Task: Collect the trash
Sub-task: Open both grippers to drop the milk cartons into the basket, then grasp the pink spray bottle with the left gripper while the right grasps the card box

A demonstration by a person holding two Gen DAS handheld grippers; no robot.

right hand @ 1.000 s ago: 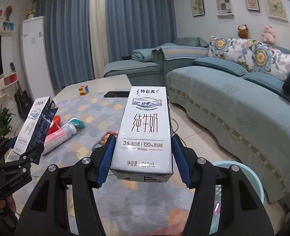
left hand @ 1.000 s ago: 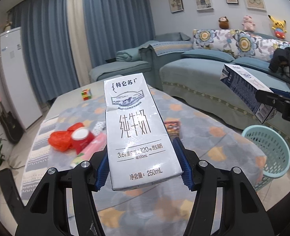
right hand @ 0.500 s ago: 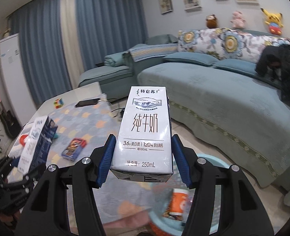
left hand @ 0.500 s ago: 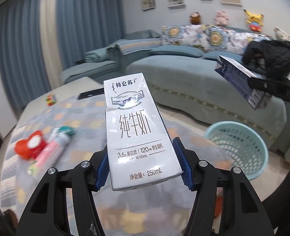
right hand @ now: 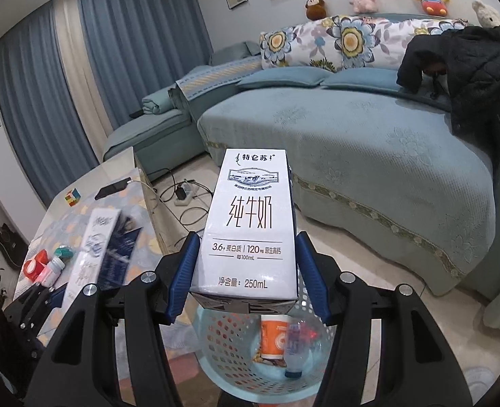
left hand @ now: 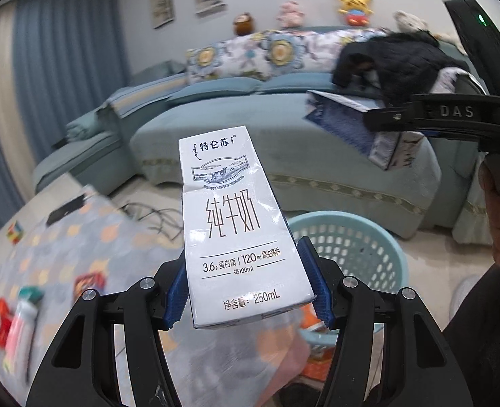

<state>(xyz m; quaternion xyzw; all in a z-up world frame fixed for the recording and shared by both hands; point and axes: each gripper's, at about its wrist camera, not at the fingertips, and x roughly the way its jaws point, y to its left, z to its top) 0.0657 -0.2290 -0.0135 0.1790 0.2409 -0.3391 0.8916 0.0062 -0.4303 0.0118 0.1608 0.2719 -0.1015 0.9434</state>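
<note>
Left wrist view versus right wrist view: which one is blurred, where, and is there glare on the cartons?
Left wrist view: the patterned tablecloth and the dark blue second carton are smeared, while the white 250 mL milk carton in the tool stays sharp, with soft glare patches. Right wrist view: mostly crisp, the pale blue perforated plastic basket readable; only the other carton at left blurs. Both bend straight lines at the edges.

Tabletop clutter blurred — basket rim hidden behind carton.

cup and bottle in basket, sofa behind
</note>
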